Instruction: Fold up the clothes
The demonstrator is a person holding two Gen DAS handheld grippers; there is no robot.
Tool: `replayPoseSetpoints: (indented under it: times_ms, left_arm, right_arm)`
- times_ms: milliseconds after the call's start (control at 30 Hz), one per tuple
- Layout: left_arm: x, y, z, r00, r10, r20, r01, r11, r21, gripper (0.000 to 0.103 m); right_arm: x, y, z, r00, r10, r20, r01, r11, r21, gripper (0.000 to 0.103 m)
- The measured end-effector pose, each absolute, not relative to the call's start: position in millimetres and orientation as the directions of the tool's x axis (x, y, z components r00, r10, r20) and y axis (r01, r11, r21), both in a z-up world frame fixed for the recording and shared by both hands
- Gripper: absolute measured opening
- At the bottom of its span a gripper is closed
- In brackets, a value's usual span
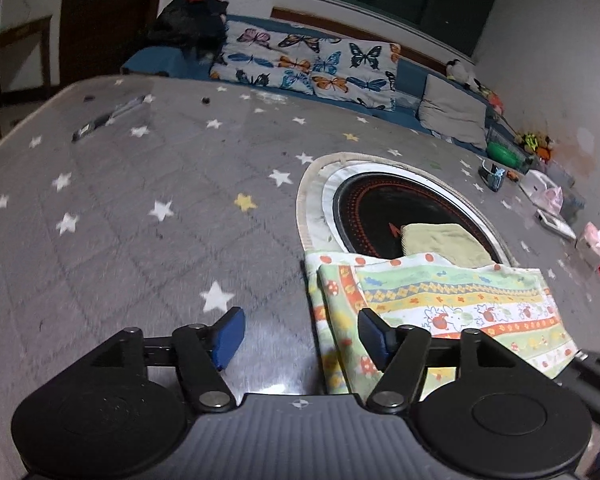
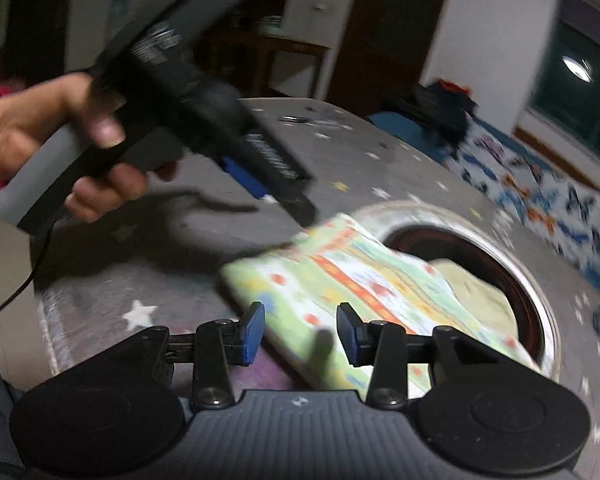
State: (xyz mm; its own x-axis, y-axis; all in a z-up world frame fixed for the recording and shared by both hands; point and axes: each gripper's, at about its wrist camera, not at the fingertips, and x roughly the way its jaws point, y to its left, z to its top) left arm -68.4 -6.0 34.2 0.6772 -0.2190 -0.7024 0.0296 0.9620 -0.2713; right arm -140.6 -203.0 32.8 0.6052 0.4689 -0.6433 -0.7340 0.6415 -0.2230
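Note:
A folded cloth with green, yellow and orange stripes and cartoon prints [image 1: 452, 312] lies on the grey star-patterned table [image 1: 140, 208], partly over a round black cooktop [image 1: 380, 212]. A folded pale green cloth [image 1: 440, 244] lies on the cooktop behind it. My left gripper [image 1: 300, 336] is open and empty, hovering at the striped cloth's left edge. In the right wrist view, my right gripper [image 2: 300, 332] is open and empty just above the near corner of the striped cloth [image 2: 340, 276]. The left gripper [image 2: 256, 176], held by a hand, is blurred above the table.
A butterfly-print quilt [image 1: 308, 64] and a grey pillow [image 1: 452, 112] lie on a blue bench behind the table. Small toys, boxes and a green bowl [image 1: 504, 154] crowd the table's far right edge. Small dark items [image 1: 96, 124] lie at the far left.

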Motion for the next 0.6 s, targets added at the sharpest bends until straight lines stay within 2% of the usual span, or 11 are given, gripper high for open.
replayPoseSetpoints:
  times_ms: [267, 300, 333, 433, 600]
  left_arm:
    - [-73, 1, 33, 0.656, -0.29, -0.697, -0.039, 0.909, -0.415, 0.084]
    - [-73, 3, 32, 0.656, -0.298, -0.694, -0.052, 0.899, -0.436, 0.084]
    - [-73, 5, 32, 0.655, -0.307, -0.69, -0.065, 0.888, -0.456, 0.086]
    - [-72, 10, 30, 0.656, -0.325, -0.681, -0.115, 0.849, -0.516, 0.088]
    - [-71, 11, 27, 0.646, -0.378, -0.663, -0.172, 0.774, -0.609, 0.089]
  right_arm:
    - [-145, -157, 10, 0.602, 0.446, -0.663, -0.77, 0.544, -0.334, 0.039]
    - [-144, -156, 10, 0.606, 0.441, -0.662, -0.765, 0.55, -0.335, 0.036]
    - [-143, -156, 10, 0.611, 0.436, -0.661, -0.76, 0.556, -0.336, 0.028]
    - [-134, -161, 16, 0.605, 0.45, -0.657, -0.752, 0.593, -0.286, 0.016]
    - [-123, -179, 36, 0.603, 0.498, -0.623, -0.73, 0.66, -0.178, 0.01]
